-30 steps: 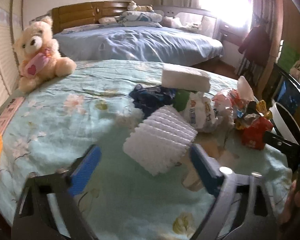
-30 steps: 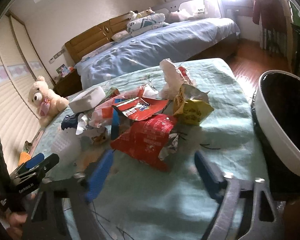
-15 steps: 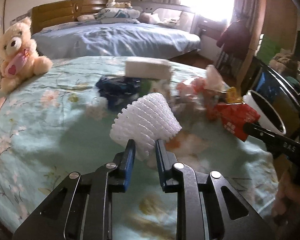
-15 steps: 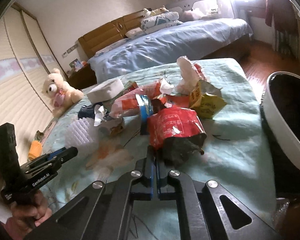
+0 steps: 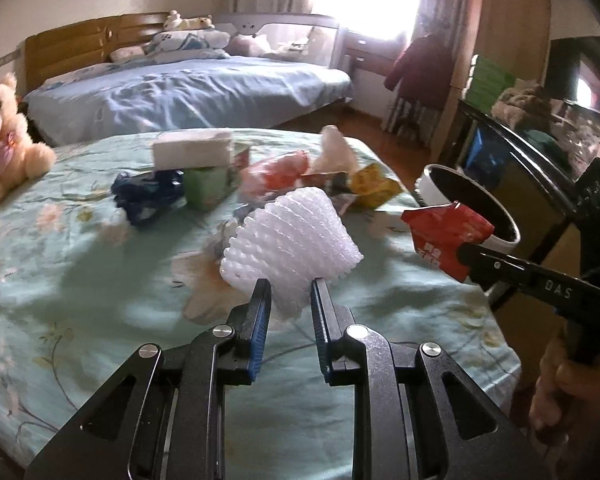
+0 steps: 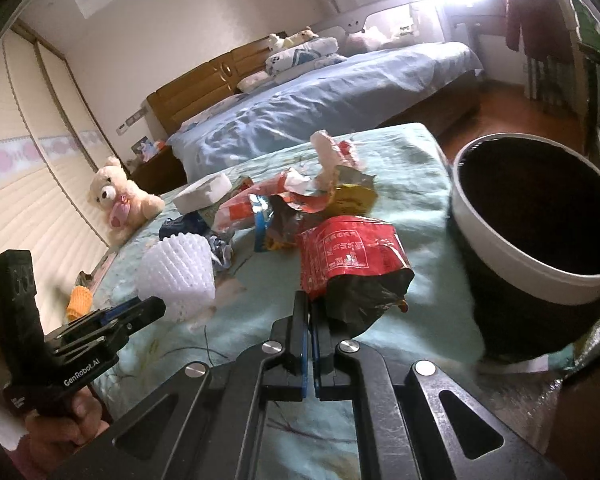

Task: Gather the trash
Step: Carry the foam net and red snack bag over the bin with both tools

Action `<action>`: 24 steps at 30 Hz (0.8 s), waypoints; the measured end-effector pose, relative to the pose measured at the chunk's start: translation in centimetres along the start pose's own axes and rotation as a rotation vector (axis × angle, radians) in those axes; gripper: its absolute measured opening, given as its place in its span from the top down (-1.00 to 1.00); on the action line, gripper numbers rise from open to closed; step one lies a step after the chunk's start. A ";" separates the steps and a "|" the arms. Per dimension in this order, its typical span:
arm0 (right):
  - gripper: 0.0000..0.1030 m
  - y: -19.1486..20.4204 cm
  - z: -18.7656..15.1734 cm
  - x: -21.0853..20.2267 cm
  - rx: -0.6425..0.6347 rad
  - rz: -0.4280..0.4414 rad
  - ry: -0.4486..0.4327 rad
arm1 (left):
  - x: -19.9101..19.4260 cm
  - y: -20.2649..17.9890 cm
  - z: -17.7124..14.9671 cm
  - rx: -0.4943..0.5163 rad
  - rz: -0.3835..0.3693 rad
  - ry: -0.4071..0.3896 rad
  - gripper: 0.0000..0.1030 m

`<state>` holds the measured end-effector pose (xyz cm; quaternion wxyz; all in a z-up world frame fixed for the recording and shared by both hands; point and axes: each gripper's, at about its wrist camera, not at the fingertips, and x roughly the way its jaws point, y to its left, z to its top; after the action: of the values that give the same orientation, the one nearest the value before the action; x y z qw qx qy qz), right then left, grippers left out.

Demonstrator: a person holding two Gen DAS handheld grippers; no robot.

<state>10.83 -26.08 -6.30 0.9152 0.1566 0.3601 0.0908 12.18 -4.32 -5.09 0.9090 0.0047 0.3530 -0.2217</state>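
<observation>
Beside the bin (image 6: 540,268) — right claw (image 6: 310,312) pinches red wrapper (image 6: 348,256).

Near edge of bed cover (image 5: 80,300): bare cloth, room to pass.
Middle: heap of wrappers (image 6: 300,200) with a white block (image 5: 192,152) blocks the way.
Right edge: bin (image 6: 540,272) stands just beside the cover.
Far left: teddy bear (image 5: 0,140).

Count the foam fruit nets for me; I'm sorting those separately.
2. A white foam net pinched in the left gripper, and an orange foam net by the bed's far-left edge. More may hide under the wrapper pile.
</observation>
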 end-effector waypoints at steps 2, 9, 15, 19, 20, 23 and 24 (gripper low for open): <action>0.98 -0.2 -0.2 -0.7 0.003 -0.002 -0.012 | -0.2 -0.9 0.0 0.013 -0.011 -0.003 0.64; 0.98 -0.8 -0.5 -3.6 0.013 -0.029 -0.064 | 0.1 -4.2 0.6 0.078 -0.079 0.017 0.64; 0.98 -2.6 -0.4 -5.5 0.046 -0.076 -0.105 | 1.6 -6.9 1.5 0.126 -0.132 0.023 0.64; 0.98 -4.4 0.1 -5.9 0.070 -0.114 -0.107 | 2.9 -8.3 2.2 0.138 -0.161 0.033 0.64; 0.98 -4.7 0.2 -6.0 0.074 -0.118 -0.107 | 3.2 -8.5 2.3 0.142 -0.164 0.033 0.64; 0.98 -5.8 0.5 -6.4 0.082 -0.135 -0.116 | 3.9 -9.4 2.7 0.154 -0.175 0.038 0.64; 0.98 -6.0 0.5 -6.5 0.085 -0.140 -0.119 | 4.2 -9.7 2.9 0.157 -0.177 0.040 0.64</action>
<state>6.78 -33.65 -3.95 0.9316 0.1747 0.3188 0.0017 12.80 -15.19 -4.18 0.8755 0.0491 0.3517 -0.3279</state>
